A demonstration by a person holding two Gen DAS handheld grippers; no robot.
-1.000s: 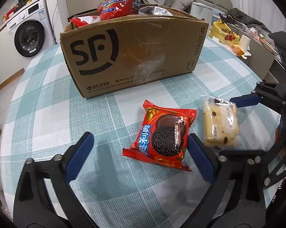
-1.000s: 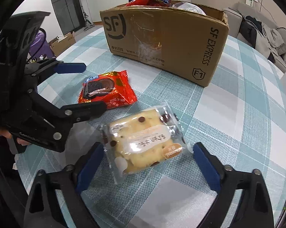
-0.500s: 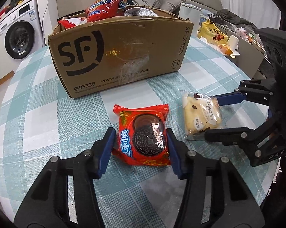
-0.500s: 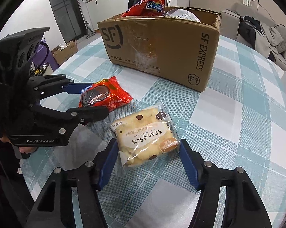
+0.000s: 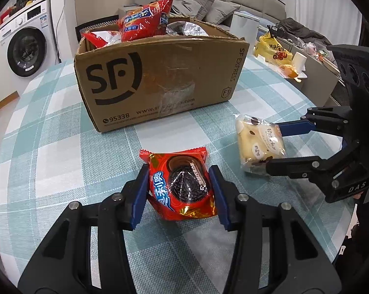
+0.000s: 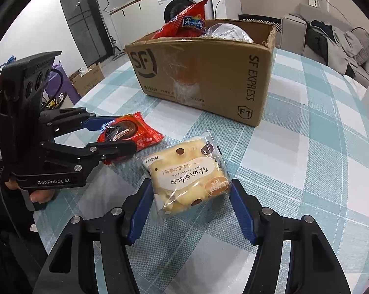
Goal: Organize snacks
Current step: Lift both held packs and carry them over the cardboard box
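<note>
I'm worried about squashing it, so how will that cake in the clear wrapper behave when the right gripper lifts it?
The wrapped cake looks soft and puffy, so it will likely squash under the right gripper, whose pads already press its sides. Its glossy film probably slips and crinkles. It seems light for its size and, being flat, unlikely to roll.

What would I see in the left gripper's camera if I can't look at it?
The left gripper is closing on a red cookie packet on a checked tablecloth. Behind stands a cardboard box of snacks; at right, the other gripper pinches a wrapped cake.
</note>
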